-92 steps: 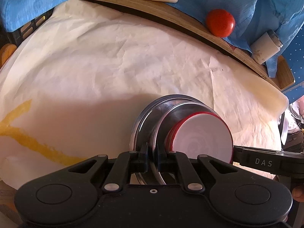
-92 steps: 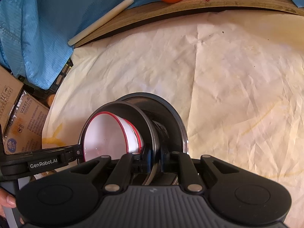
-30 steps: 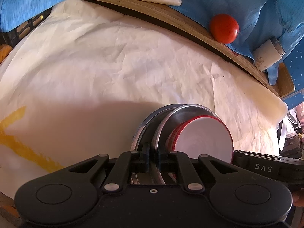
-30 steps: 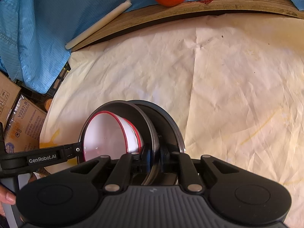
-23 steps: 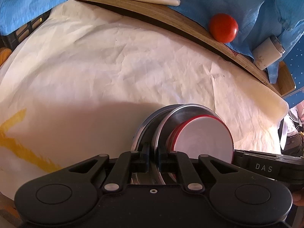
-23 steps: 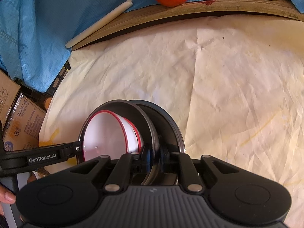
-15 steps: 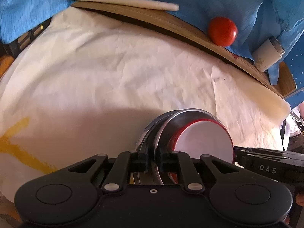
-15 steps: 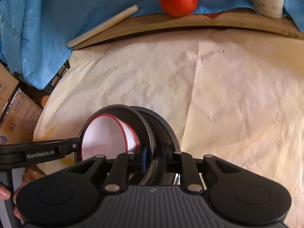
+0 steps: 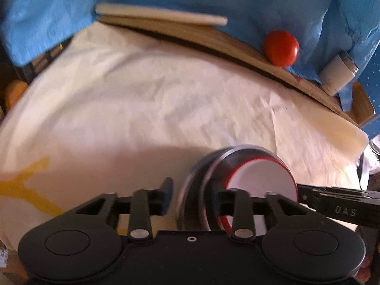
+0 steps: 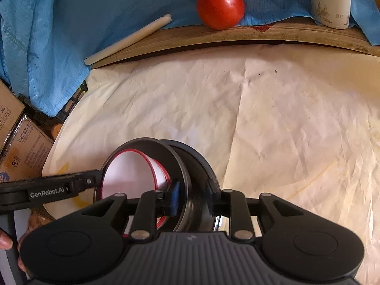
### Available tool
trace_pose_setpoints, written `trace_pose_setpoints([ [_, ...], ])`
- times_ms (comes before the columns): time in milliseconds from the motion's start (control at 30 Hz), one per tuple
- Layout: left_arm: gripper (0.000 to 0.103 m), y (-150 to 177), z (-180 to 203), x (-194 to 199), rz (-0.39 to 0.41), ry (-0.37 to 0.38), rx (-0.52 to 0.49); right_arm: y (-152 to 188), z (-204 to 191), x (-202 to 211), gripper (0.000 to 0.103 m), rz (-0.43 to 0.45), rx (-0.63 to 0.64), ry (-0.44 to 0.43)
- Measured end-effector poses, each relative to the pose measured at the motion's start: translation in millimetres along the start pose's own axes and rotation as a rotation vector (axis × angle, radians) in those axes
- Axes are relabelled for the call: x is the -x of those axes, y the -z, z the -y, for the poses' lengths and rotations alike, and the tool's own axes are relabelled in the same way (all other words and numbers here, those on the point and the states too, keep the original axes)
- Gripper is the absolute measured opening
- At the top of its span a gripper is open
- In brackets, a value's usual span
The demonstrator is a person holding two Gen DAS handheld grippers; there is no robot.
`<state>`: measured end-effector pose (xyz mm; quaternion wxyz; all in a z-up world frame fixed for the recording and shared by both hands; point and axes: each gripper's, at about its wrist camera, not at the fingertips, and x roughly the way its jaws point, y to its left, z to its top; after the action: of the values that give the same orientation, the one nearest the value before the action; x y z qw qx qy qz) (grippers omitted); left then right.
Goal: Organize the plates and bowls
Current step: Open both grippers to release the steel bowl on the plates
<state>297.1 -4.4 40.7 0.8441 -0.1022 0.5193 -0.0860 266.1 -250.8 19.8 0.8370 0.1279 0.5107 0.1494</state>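
Observation:
A stack of a steel plate (image 10: 201, 166), a steel bowl (image 10: 177, 163) and a white bowl with a red rim (image 10: 133, 173) sits on the paper-covered table. In the left wrist view the same steel bowl (image 9: 228, 163) and white bowl (image 9: 261, 180) show, blurred. My left gripper (image 9: 190, 190) is open, its fingers either side of the stack's rim. My right gripper (image 10: 193, 194) is open too, its fingers (image 10: 174, 196) straddling the opposite rim without pinching it.
A red tomato (image 10: 219, 7), a white rod (image 10: 128, 39) and a white cup (image 10: 331, 2) lie on a wooden board with blue cloth at the back. Cardboard boxes (image 10: 19, 142) stand off the table's left edge.
Both grippers have opened and let go of the stack's rims. Both have drawn back a little, so more of the back board shows.

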Motion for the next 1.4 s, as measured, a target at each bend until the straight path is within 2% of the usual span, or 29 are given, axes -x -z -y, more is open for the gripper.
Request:
trace_pose_setpoints([
  [233,0.042,-1.7,-2.5,1.2,0.006,0.005,0.005,-0.6,-4.0,1.1,0.028,0.012,0.022,0.017],
  [300,0.049,-1.9,-2.7,3.1,0.018,0.007,0.007,-0.6,-3.8,2.2,0.029,0.019,0.023,0.017],
  [367,0.052,-1.9,-3.4,4.8,0.031,0.006,0.015,0.8,-4.1,5.3,0.049,0.039,0.028,0.047],
  [433,0.056,-1.5,-5.6,5.6,0.039,0.01,0.025,2.1,-2.6,7.6,0.057,0.065,0.038,0.057],
  [633,0.065,0.1,-9.9,3.4,0.041,0.006,0.053,1.0,3.1,6.9,0.061,0.065,0.014,0.035],
  [900,0.091,2.3,-15.4,8.5,0.105,-0.002,0.074,3.0,14.4,5.1,0.074,0.085,-0.027,0.016],
  [1033,0.093,5.4,-13.9,11.0,0.118,0.008,0.066,6.1,15.9,7.8,0.079,0.111,-0.029,0.017],
  [1200,0.102,13.7,-7.9,18.0,0.177,0.012,0.023,13.3,13.4,18.4,0.087,0.185,-0.006,0.028],
  [1267,0.102,17.5,-5.4,21.0,0.205,0.01,0.005,16.8,12.8,22.9,0.095,0.213,0.001,-0.006],
  [1400,0.102,24.8,-3.1,26.7,0.255,0.0,-0.018,27.3,7.4,29.4,0.097,0.273,0.023,-0.038],
])
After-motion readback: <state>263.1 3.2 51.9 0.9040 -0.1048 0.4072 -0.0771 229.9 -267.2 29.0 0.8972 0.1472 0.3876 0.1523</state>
